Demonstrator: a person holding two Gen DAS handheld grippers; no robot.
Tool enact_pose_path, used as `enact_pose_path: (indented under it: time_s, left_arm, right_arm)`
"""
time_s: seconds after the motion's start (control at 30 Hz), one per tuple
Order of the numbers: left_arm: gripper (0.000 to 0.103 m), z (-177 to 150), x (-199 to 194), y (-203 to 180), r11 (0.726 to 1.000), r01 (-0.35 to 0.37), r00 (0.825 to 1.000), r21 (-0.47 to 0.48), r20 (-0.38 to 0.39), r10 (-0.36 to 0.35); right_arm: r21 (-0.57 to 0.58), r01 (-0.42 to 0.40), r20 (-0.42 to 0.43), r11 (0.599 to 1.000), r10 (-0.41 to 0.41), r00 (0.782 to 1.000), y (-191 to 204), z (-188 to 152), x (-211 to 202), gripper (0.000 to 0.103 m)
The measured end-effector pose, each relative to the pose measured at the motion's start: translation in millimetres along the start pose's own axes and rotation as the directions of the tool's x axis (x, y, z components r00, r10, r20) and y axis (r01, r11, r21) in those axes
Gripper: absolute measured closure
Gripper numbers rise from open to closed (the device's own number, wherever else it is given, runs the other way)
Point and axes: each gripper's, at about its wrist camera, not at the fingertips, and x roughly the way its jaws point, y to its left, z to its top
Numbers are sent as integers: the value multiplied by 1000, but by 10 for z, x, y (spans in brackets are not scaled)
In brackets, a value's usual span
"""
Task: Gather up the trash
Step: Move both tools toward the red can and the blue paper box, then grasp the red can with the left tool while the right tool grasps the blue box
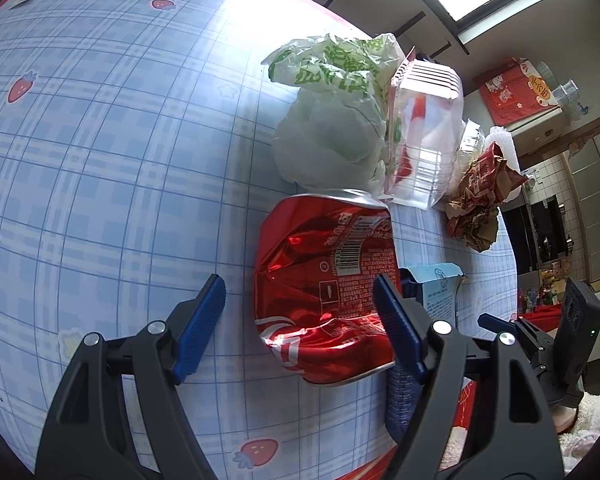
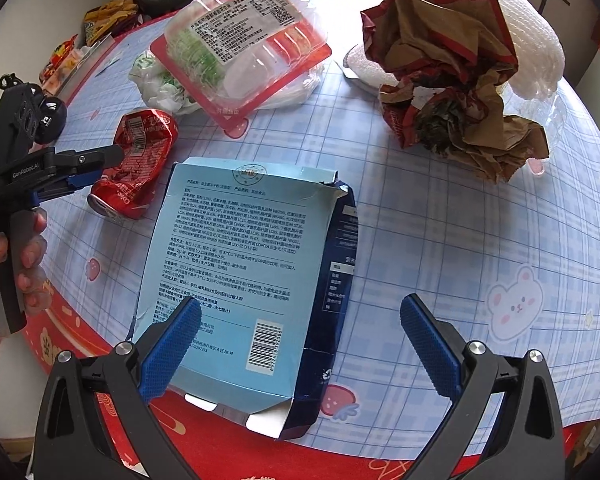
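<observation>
1. Left tool [image 1: 300, 320] spread wide around the crushed red can [image 1: 326, 288], holding nothing.
2. Right tool [image 2: 300, 344] spread wide over the flattened blue carton [image 2: 236, 264], beside the can.
3. Beyond the can on the worktop [image 1: 100, 160]: white bag [image 1: 328, 120], clear clamshell tray [image 1: 420, 132], crumpled brown paper [image 2: 456, 80].

Left tool [image 1: 300, 322] open, blue pads straddling crushed red can [image 1: 326, 288] lying on checked worktop [image 1: 100, 160]. Beyond can: white-green plastic bag [image 1: 332, 120], clear clamshell container [image 1: 424, 132], crumpled brown-red paper [image 1: 480, 196]. Blue carton [image 1: 436, 284] just right of can.
</observation>
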Motion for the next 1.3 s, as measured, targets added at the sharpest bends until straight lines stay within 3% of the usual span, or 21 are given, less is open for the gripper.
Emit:
enact_pose_path:
  time_s: [0.27, 0.57, 0.67, 0.7, 0.8, 1.07, 1.3]
  left_arm:
    - [28, -46, 73, 38, 982, 145, 989, -118, -17, -148]
    - [30, -128, 164, 3, 957, 225, 972, -184, -21, -233]
    - [43, -144, 225, -35, 955, 228, 969, -188, -56, -242]
    - [48, -156, 258, -69, 958, 219, 970, -183, -69, -235]
    - [49, -179, 268, -79, 958, 216, 969, -188, -82, -234]
    - [57, -259, 0, -147, 993, 75, 996, -92, -49, -79]
    - [60, -483, -254, -229, 999, -43, 998, 12, -37, 43]
  right_arm:
    - [-28, -1, -86, 1000, -2, 996, 73, -8, 209, 6]
    - [-16, -47, -104, 999, 45, 993, 95, -8, 275, 6]
    - [-11, -53, -108, 999, 52, 993, 129, 21, 311, 6]
    - [-9, -55, -109, 998, 53, 993, 123, 13, 306, 6]
    - [-4, -60, -112, 998, 59, 992, 118, 11, 319, 6]
    - [23, -86, -117, 996, 88, 989, 42, -11, 315, 6]
    - [57, -118, -121, 991, 124, 985, -46, -67, 316, 6]
